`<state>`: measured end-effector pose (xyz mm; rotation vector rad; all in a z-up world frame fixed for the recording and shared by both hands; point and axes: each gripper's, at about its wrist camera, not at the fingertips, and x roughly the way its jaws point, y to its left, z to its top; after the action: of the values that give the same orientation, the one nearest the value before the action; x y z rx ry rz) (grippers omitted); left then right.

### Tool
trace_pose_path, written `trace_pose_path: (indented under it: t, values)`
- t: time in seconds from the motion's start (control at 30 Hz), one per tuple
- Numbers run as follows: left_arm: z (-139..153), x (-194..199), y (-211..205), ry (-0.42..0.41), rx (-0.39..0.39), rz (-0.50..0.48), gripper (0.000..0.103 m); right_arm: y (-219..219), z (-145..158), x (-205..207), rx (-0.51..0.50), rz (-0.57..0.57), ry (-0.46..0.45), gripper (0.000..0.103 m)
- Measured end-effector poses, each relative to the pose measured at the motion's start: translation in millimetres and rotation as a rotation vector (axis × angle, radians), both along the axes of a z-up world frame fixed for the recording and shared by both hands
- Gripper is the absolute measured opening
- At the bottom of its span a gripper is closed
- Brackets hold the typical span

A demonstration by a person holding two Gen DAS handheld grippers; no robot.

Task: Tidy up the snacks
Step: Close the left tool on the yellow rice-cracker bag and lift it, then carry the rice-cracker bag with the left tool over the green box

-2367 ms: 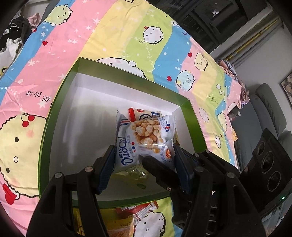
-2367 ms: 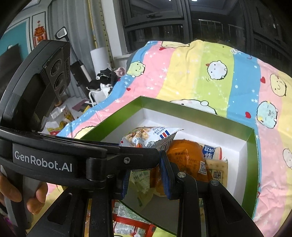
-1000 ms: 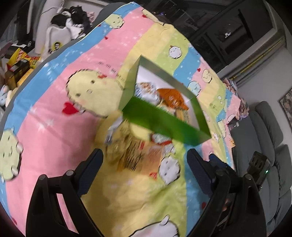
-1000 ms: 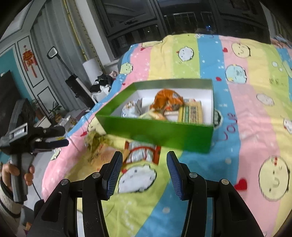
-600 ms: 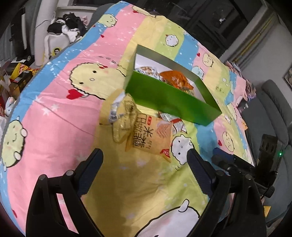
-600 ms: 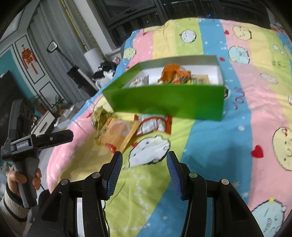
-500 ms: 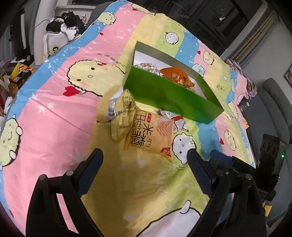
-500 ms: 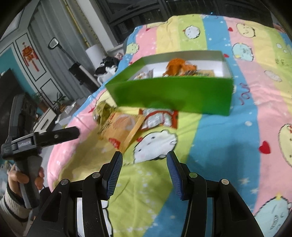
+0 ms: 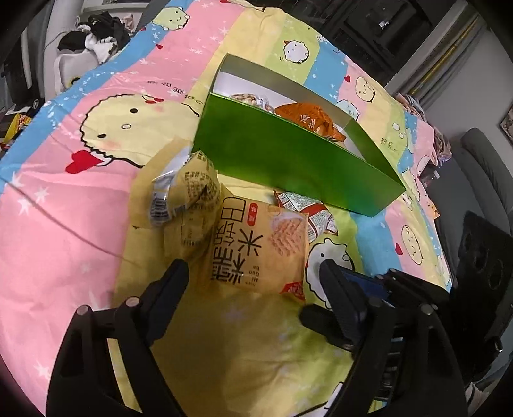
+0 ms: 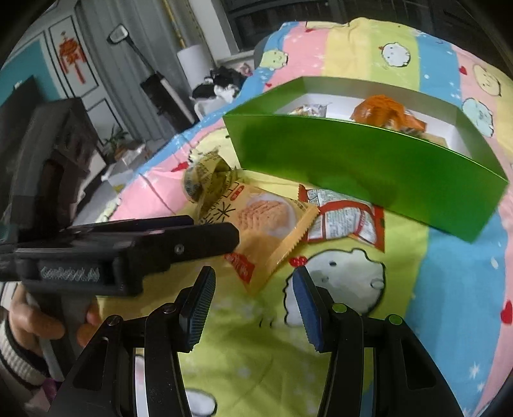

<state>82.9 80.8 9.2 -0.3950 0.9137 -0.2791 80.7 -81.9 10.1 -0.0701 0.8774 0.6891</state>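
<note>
A green box (image 9: 288, 154) (image 10: 368, 163) stands on the bed and holds an orange packet (image 9: 307, 117) (image 10: 384, 110) and a popcorn packet (image 9: 247, 97). In front of it lie an orange rice-cracker packet (image 9: 253, 247) (image 10: 266, 221), a crumpled yellow packet (image 9: 189, 195) (image 10: 208, 179) and a red-and-white packet (image 9: 307, 208) (image 10: 346, 221). My left gripper (image 9: 253, 282) is open, just short of the rice-cracker packet; it also shows in the right wrist view (image 10: 205, 239). My right gripper (image 10: 253, 295) is open and empty near the same packet.
The bed carries a striped cartoon sheet (image 9: 64, 179) (image 10: 449, 256). Clothes (image 9: 96, 25) lie past its far left corner. A grey sofa (image 9: 490, 166) stands on the right. Floor clutter and a plant (image 10: 115, 141) lie beside the bed.
Both grippers let go of packets in the box, pulled back, then came down and forward towards the loose packets on the sheet. The left gripper now shows large in the right wrist view.
</note>
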Motion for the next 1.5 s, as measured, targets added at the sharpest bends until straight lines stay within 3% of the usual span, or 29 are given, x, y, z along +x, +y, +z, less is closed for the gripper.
trace_pose_path:
  t: [0.17, 0.33, 0.43, 0.6, 0.77, 1.1, 1.5]
  values:
    - [-6.3, 5.7, 0.2, 0.025, -0.06, -0.026, 0.075, 16.4, -6.7, 6.5, -0.043, 0.026, 0.006, 0.051]
    - [-6.8, 9.6, -2.8, 0.031, -0.05, -0.031, 0.075, 25.8, -2.8, 5.1, -0.074, 0.071, -0.031, 0.051]
    - [-6.5, 10.2, -4.9, 0.031, -0.022, -0.029, 0.061, 27.8, 0.6, 4.6, -0.077, 0.093, -0.048, 0.051]
    - [-6.0, 13.2, -3.9, 0.029, -0.017, -0.032, 0.058, 32.9, 5.7, 3.4, -0.085, 0.116, -0.065, 0.037]
    - [-3.7, 9.8, -6.6, 0.023, 0.009, -0.03, 0.056, 32.4, 1.7, 2.5, -0.074, 0.109, -0.066, 0.034]
    - [23.6, -14.2, -20.2, -0.064, 0.064, -0.044, 0.054, 20.2, 21.9, -23.6, 0.019, 0.079, -0.14, 0.034]
    - [64.7, -42.2, -52.1, -0.17, 0.109, -0.093, 0.054, -4.2, 53.4, -57.7, 0.041, 0.028, -0.256, 0.034]
